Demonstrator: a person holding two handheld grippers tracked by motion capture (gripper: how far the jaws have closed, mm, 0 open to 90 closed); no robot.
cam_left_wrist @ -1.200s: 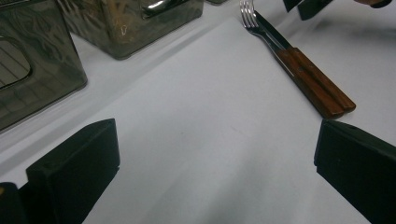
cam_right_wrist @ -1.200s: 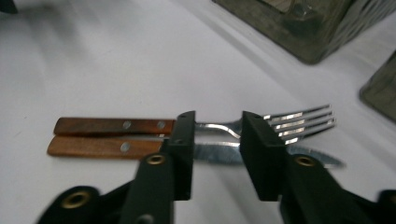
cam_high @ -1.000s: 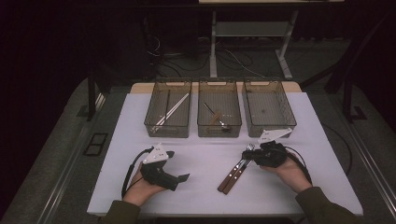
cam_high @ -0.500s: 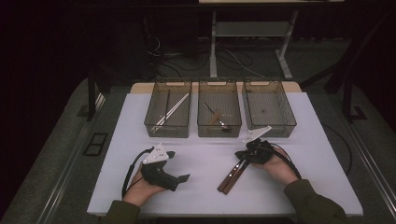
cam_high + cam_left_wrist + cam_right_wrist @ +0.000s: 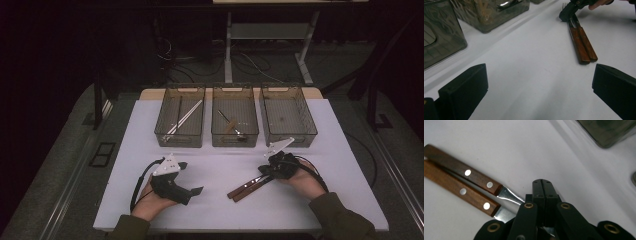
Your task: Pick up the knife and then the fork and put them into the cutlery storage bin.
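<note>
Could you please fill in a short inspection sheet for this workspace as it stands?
Surface: white table, flat, unmarked.
Job's things: two wooden-handled utensils side by side, metal ends under the right hand-held gripper.
Clutter: three clear bins; left two hold utensils, the right looks empty.
Grippers: right jaws closed at the metal ends, grasp unclear; left hand-held gripper open, resting.
Cables: one loops from each gripper.
Surroundings: dark floor, desk legs behind.

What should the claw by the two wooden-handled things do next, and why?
Probably lift gently. The right claw looks shut over the metal ends of the two wooden-handled utensils, which lie flat on the table. The trays wait just beyond, so raising comes first.
</note>
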